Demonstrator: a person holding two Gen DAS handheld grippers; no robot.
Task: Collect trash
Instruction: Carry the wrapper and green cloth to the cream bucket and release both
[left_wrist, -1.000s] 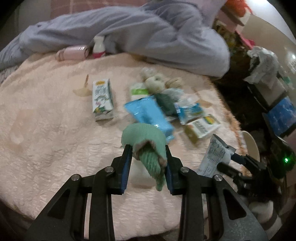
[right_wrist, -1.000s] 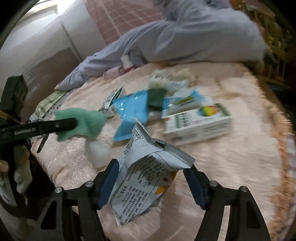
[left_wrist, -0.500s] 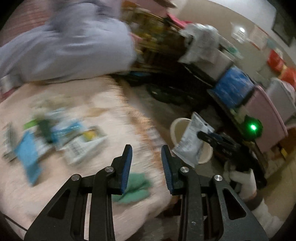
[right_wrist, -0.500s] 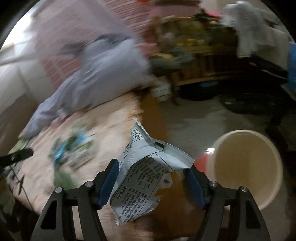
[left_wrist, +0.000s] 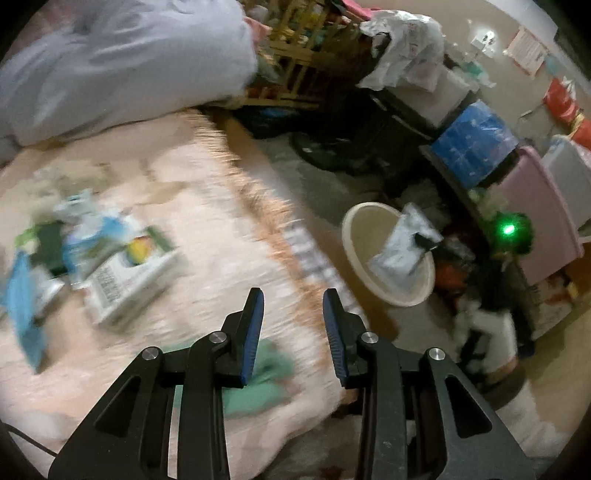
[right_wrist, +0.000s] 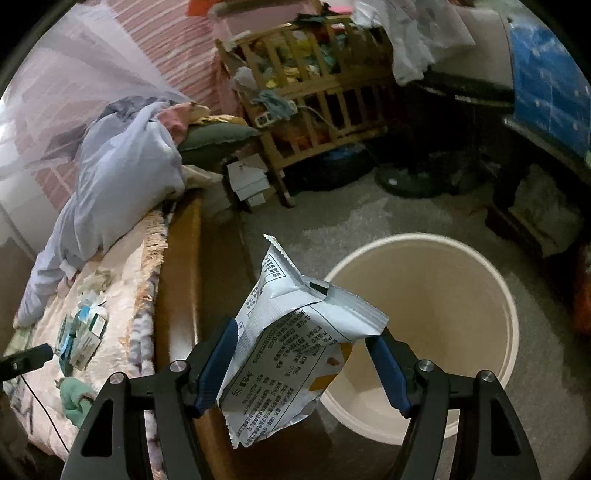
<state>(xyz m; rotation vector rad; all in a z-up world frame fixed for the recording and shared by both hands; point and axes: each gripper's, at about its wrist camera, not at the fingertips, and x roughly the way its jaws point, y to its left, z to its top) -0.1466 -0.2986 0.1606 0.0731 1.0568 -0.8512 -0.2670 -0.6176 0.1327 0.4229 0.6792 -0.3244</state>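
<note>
Trash in hand is a crinkled silver-white foil snack packet (right_wrist: 295, 339) printed with black text, pinched between the blue pads of the right tool (right_wrist: 304, 363) and hanging over the near rim of the round cream plastic bin (right_wrist: 495, 295) on the grey floor; in the left wrist view it shows at about 3 o'clock, against the bin's mouth. It looks empty and very light, thin and slick, so I judge it would crumple instead of resisting, and it could slide from a loose hold; the flat middle, where the pads sit now, seems the safest place to take it. The left tool (left_wrist: 293, 328) holds nothing, its jaws set fairly narrow above the edge of the pink quilted bed cover (left_wrist: 207, 184). A soft green knitted cloth (left_wrist: 266, 380) lies on the cover just beneath it. More trash waits at 9 o'clock in that view: a white printed carton (left_wrist: 125, 284) and blue plastic wrappers (left_wrist: 26, 306), blurred, light, easily pinched by an edge.
</note>
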